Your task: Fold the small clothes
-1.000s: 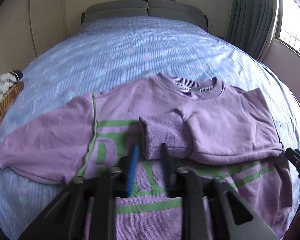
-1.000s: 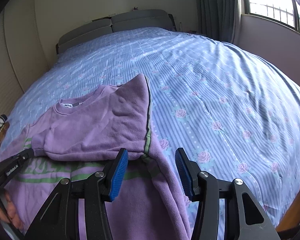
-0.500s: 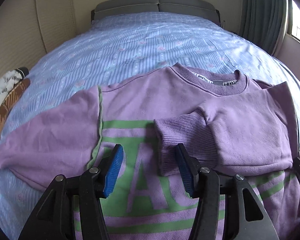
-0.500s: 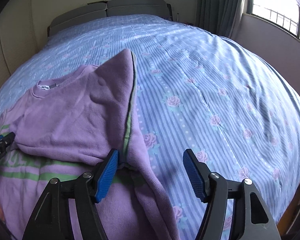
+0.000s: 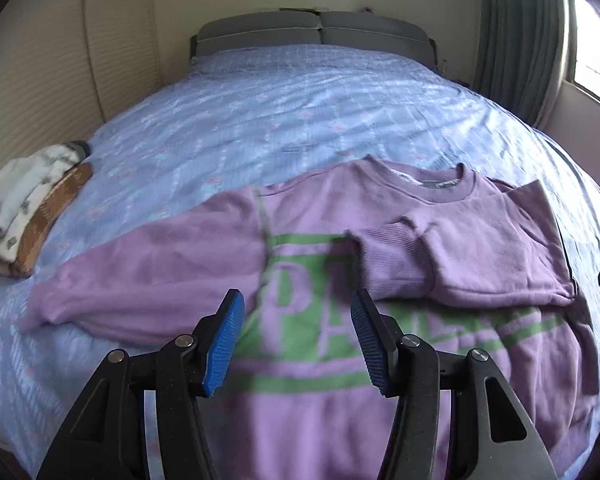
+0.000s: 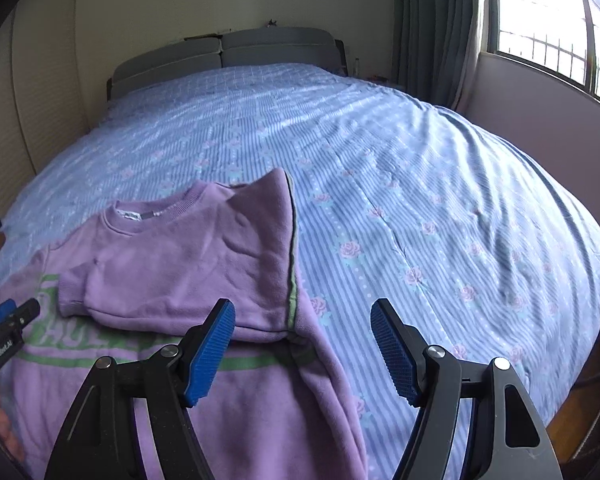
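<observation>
A purple sweatshirt [image 5: 320, 216] with green lettering lies face up on the bed. Its right sleeve [image 5: 472, 256] is folded across the chest; its left sleeve [image 5: 148, 272] is spread out to the left. My left gripper [image 5: 296, 332] is open and empty above the chest lettering. My right gripper [image 6: 304, 344] is open and empty above the sweatshirt's right edge [image 6: 292, 280], beside the folded sleeve [image 6: 180, 272]. The left gripper's tip [image 6: 8, 316] shows at the left of the right wrist view.
The bed has a blue striped floral cover [image 6: 420, 200] and a grey headboard [image 5: 316, 36]. A pile of white and brown clothes [image 5: 28, 204] lies at the bed's left edge. A wall runs on the left; curtains and a window [image 6: 540, 28] are on the right.
My left gripper was nearly shut at the folded sleeve's cuff; it has opened and drawn back. My right gripper has opened wider and lifted away. The sleeve stays folded on the chest.
</observation>
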{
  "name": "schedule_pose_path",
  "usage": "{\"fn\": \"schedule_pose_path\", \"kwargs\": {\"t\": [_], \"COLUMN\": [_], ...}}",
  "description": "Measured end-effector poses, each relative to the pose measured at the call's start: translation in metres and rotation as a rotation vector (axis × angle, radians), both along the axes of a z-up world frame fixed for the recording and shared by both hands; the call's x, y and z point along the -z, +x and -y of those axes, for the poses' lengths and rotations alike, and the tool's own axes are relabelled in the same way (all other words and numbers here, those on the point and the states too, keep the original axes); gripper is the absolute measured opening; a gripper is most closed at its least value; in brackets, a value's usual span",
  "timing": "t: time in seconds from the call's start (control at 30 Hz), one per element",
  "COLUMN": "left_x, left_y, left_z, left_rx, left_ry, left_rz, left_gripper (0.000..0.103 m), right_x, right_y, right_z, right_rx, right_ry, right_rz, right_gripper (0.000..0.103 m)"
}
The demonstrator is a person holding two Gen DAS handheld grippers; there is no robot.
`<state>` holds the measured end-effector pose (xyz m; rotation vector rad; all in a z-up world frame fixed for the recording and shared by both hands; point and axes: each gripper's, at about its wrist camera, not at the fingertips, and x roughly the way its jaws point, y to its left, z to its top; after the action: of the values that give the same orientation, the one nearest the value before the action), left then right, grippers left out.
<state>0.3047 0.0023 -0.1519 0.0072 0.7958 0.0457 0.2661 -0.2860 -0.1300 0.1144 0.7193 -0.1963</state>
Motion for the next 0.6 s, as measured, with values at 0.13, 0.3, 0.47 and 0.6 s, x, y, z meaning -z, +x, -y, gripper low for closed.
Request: {"fn": "schedule_pose_path", "kwargs": {"t": [0.13, 0.3, 0.47, 0.6], "left_x": [-0.007, -0.01, -0.012, -0.002], "left_y": [-0.028, -0.058, -0.083, -0.089], "left_z": [-0.05, -0.123, -0.195, -0.234], "left_rx": [-0.106, -0.223, -0.339, -0.418], "left_ry": [-0.02, -0.045, -0.105, -0.161], "left_rz": [0.005, 0.012, 0.031, 0.035], "left_gripper": [0.055, 0.055, 0.055, 0.054], "right_x": [-0.019, -0.034, -0.04, -0.039], "right_y": [-0.007, -0.015, -0.022, -0.031], "right_z": [-0.034, -0.09, -0.151, -0.197], "right_rx": [-0.058, -0.153, -0.254, -0.327], "right_ry": [0.0, 0.009, 0.012, -0.014], "right_rz": [0.046, 0.09, 0.093, 0.094], "right_gripper": [0.07, 0.07, 0.07, 0.07]}}
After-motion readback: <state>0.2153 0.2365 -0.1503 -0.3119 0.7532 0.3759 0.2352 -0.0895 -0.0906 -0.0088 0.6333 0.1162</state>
